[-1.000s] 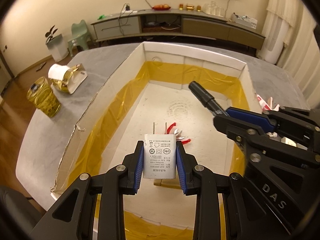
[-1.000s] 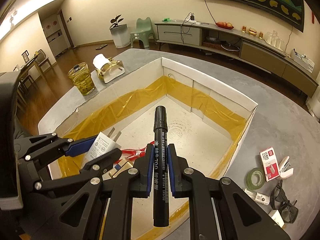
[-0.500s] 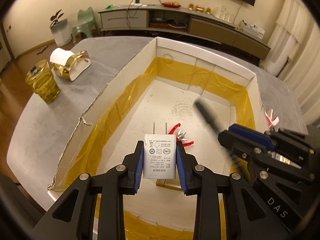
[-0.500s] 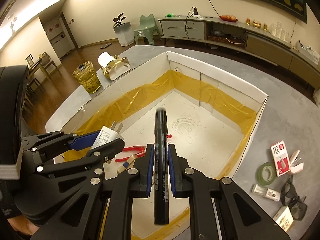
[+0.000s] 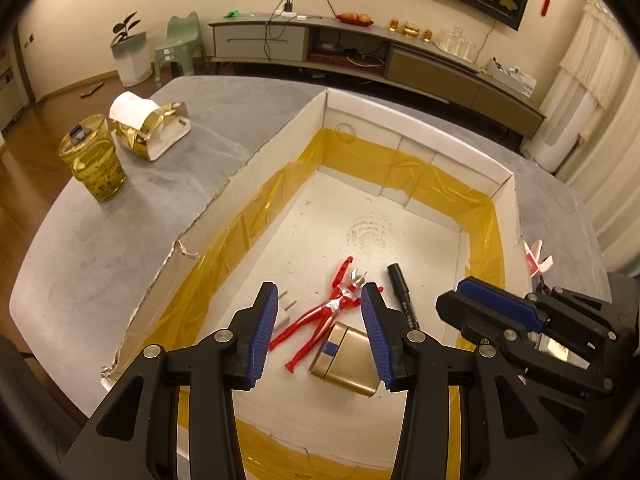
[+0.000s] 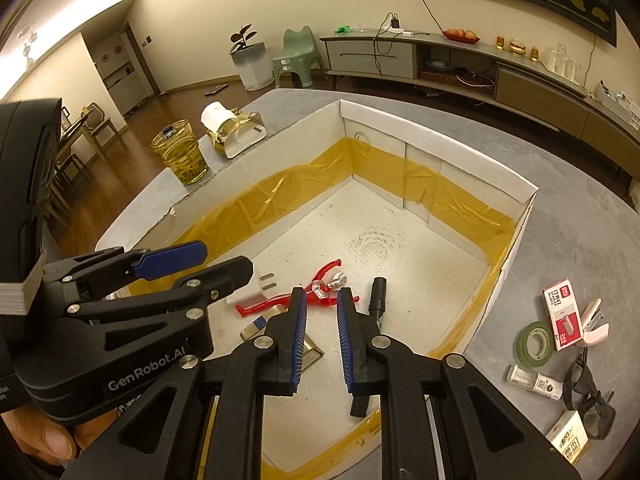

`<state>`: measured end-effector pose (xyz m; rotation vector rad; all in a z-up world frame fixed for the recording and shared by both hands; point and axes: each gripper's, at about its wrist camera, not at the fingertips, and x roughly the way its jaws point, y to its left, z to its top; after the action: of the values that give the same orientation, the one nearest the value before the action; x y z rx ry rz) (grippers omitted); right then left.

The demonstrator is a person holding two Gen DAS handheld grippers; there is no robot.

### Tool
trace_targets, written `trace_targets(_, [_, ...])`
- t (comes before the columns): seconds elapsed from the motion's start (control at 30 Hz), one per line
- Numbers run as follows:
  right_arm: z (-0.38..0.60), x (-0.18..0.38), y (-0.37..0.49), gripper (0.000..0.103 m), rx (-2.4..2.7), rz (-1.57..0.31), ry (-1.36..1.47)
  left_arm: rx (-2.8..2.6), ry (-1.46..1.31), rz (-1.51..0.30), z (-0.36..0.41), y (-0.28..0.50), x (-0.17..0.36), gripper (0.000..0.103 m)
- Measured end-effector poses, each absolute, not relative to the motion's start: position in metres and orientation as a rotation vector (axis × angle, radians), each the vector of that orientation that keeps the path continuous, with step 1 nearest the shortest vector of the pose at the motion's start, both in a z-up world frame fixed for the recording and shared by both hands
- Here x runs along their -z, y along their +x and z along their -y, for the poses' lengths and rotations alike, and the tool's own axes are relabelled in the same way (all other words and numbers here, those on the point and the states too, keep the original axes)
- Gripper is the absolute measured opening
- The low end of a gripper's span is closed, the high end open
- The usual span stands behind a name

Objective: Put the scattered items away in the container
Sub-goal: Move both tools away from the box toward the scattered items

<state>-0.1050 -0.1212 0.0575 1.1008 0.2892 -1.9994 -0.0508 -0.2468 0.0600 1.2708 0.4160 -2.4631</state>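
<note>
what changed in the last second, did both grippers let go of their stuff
Yes. The left gripper let go of the white charger, which now lies on the box floor; its jaws are opening with nothing between them. The right gripper dropped the black marker beside the red figure and is empty, jaws opening slightly. The figure, gold case and the items on the table stayed put.

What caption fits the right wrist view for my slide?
Marker, charger and toy figure lie in the box; right tool empty above.
</note>
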Motion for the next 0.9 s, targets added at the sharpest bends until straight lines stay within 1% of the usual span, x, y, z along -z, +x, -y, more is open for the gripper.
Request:
trace_targets(0.13, [0.112, -0.062, -0.102, 0.018, 2.000, -0.269, 1.073, 2.486, 1.198, -0.377, 0.237, -0.047, -0.076, 0.046])
trace_targets(0.27, [0.101, -0.065, -0.104, 0.020, 1.994, -0.234, 1.070, 2.515, 1.147, -0.407, 0.232, -0.041, -0.089, 0.046])
trace_targets(0.47, [0.085, -0.076, -0.100, 0.022, 1.997, -0.206, 1.054, 2.547, 1.173, -0.471, 0.226, -0.039, -0.093, 0.046])
trace_targets(0.63, [0.064, -0.088, -0.088, 0.023, 2.013, -0.200, 1.017, 2.608, 1.167, -0.429, 0.202, -0.036, -0.096, 0.046])
trace_targets(0.83, [0.032, -0.096, -0.080, 0.023, 2.049, -0.196, 1.007, 2.678, 1.154, -0.330, 0.167, -0.037, -0.101, 0.046])
trace_targets(0.9, [0.022, -0.098, -0.079, 0.023, 2.063, -0.194, 1.007, 2.693, 1.166, -0.332, 0.158, -0.037, -0.102, 0.046])
